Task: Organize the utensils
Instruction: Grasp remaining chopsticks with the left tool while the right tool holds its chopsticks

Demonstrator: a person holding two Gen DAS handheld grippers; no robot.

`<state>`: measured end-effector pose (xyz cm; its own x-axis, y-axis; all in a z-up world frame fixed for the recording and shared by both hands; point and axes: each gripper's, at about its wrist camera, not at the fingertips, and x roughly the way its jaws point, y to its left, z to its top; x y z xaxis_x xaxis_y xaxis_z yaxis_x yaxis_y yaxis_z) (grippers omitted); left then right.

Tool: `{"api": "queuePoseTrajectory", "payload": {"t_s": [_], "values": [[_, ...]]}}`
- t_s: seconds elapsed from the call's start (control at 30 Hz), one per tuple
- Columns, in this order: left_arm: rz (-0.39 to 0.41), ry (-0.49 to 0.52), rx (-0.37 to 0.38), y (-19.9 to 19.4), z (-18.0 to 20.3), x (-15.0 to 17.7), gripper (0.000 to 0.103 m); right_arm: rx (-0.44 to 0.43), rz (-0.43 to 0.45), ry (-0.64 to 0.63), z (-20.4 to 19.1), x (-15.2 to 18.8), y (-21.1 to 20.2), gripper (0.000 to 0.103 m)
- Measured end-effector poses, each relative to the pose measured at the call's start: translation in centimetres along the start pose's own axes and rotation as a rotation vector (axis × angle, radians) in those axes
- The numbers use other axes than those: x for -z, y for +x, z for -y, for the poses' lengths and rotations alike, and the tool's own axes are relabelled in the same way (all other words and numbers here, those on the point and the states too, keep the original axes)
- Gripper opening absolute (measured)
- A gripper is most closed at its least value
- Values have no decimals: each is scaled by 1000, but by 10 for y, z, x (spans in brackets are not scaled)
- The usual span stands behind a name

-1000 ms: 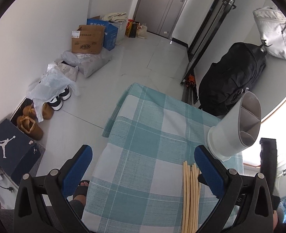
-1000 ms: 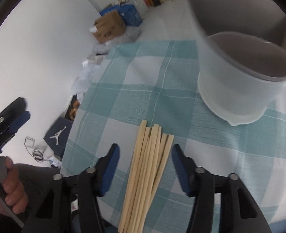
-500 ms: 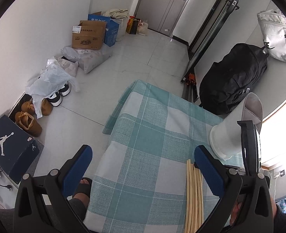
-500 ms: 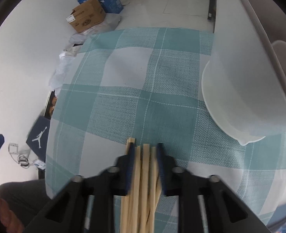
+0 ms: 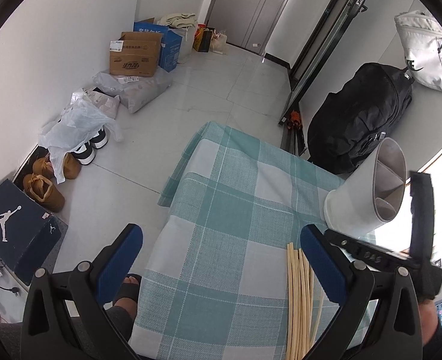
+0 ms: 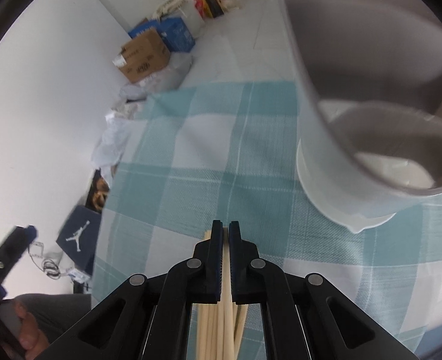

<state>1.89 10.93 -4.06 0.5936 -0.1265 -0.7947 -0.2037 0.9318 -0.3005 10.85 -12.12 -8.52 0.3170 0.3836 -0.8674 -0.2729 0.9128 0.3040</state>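
A bundle of pale wooden chopsticks point(image 5: 299, 294) lies on the teal checked tablecloth point(image 5: 230, 210). My right gripper point(image 6: 225, 234) is shut on the chopsticks point(image 6: 226, 300), and some of them spread out beneath the jaws. A white divided utensil holder point(image 5: 368, 195) stands just beyond the chopsticks; in the right wrist view the holder point(image 6: 356, 150) fills the upper right. My left gripper point(image 5: 221, 255) is open and empty above the near part of the cloth, to the left of the chopsticks. The right gripper's body point(image 5: 401, 255) shows in the left wrist view.
The table's left edge drops to a tiled floor with a Jordan shoebox point(image 5: 14, 228), shoes point(image 5: 47, 183), plastic bags and cardboard boxes point(image 5: 134, 57). A black backpack point(image 5: 359, 117) and a white bag point(image 5: 425, 54) sit behind the holder.
My right gripper has closed from wide open onto the chopstick bundle. The left gripper has stayed open and barely shifted.
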Motion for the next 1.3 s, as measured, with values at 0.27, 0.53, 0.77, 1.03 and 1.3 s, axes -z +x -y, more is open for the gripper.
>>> {"api": "queuePoseTrajectory", "payload": {"t_s": [0.27, 0.53, 0.77, 1.03, 1.3], "values": [[-115, 78, 33, 24, 17, 16, 102, -52, 239, -57, -2, 13, -62, 3], [-273, 247, -25, 55, 55, 51, 100, -109, 397, 6, 20, 23, -94, 3], [-331, 287, -107, 68, 64, 64, 100, -172, 468, 45, 41, 30, -123, 3], [-349, 292, -166, 80, 71, 67, 100, -162, 500, 33, 50, 40, -133, 3], [-359, 253, -170, 82, 67, 66, 100, -176, 519, 39, 61, 50, -147, 3]]}}
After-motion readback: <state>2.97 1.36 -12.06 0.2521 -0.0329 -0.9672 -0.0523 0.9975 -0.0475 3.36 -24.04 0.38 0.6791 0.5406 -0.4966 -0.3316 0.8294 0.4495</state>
